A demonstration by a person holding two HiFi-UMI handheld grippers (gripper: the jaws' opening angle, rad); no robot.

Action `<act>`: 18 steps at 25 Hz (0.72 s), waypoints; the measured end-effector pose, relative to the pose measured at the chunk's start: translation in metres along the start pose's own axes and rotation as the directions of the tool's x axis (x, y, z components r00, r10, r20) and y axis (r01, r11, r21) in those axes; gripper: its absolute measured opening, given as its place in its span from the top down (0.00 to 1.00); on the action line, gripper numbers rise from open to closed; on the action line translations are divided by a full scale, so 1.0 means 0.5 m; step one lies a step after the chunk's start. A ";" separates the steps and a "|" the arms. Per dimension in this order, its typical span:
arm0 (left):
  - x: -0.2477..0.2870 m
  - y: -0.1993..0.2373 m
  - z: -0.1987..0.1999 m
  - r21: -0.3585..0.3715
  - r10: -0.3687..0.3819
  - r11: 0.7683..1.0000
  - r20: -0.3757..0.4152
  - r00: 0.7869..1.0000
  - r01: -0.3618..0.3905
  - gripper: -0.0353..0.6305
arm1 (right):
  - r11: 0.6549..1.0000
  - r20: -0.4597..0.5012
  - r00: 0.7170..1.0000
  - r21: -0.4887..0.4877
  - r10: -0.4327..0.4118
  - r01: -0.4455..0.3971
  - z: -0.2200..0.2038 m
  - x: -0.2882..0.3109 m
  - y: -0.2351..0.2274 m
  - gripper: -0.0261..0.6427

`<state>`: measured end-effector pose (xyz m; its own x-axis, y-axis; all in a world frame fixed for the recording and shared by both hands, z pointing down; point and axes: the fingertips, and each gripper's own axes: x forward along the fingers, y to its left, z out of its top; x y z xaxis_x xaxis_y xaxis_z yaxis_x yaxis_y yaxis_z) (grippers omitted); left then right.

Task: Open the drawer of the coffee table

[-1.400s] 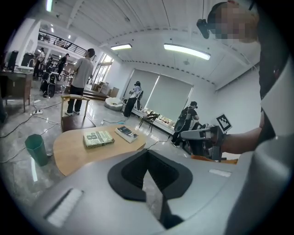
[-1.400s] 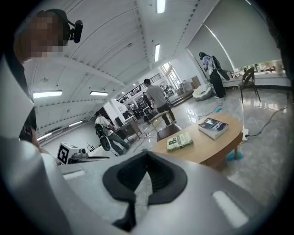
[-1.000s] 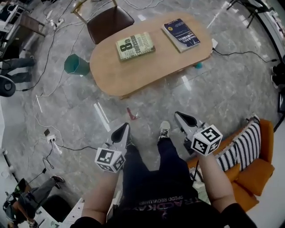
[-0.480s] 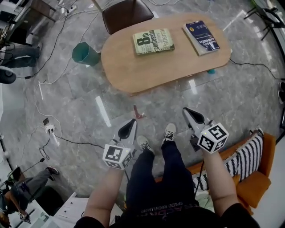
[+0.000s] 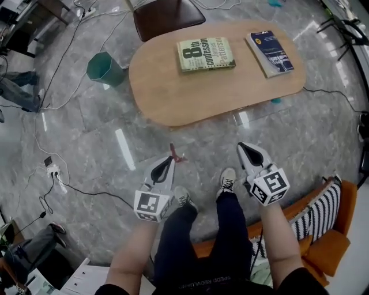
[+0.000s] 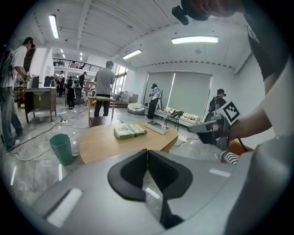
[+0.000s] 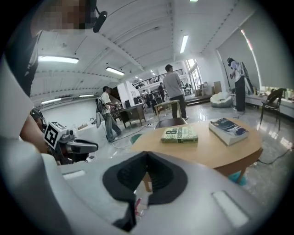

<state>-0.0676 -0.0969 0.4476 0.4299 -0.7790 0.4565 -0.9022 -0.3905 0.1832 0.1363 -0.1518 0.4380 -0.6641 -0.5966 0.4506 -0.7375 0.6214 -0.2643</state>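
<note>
Directly ahead of the seated person, an oval light-wood coffee table (image 5: 184,98) stands on the grey marble floor (image 5: 86,132), well apart from both grippers on their far side. Its drawer cannot be made out in any view. On the tabletop lie a green-and-cream paperback book (image 5: 206,54) near the middle and a dark blue book (image 5: 270,53) to its right, apart from each other. A teal plastic waste bin (image 5: 104,68) stands on the floor just left of the table, and a brown chair seat (image 5: 167,17) sits at the table's far edge.

The left gripper (image 5: 167,163) and the right gripper (image 5: 245,148) hang over the floor on either side of the person's dark-trousered legs and pale sneakers (image 5: 226,181), both pointing toward the table. Each gripper's jaws are pressed together with nothing between them. A small red scrap (image 5: 176,155) lies on the floor just beyond the left gripper's tip. An orange sofa with a black-and-white striped cushion (image 5: 320,204) is at the near right.
</note>
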 end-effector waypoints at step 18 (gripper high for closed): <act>0.237 0.151 -0.302 0.022 0.127 0.991 0.066 0.990 -0.129 0.84 | 0.991 -0.021 0.997 -0.107 0.078 -0.080 -0.281 0.255 -0.186 0.96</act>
<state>-0.0899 -0.1445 0.6470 0.3131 -0.8529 0.4178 -0.9491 -0.2975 0.1039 0.1375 -0.2145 0.6399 -0.7169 -0.5353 0.4468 -0.6647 0.7181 -0.2063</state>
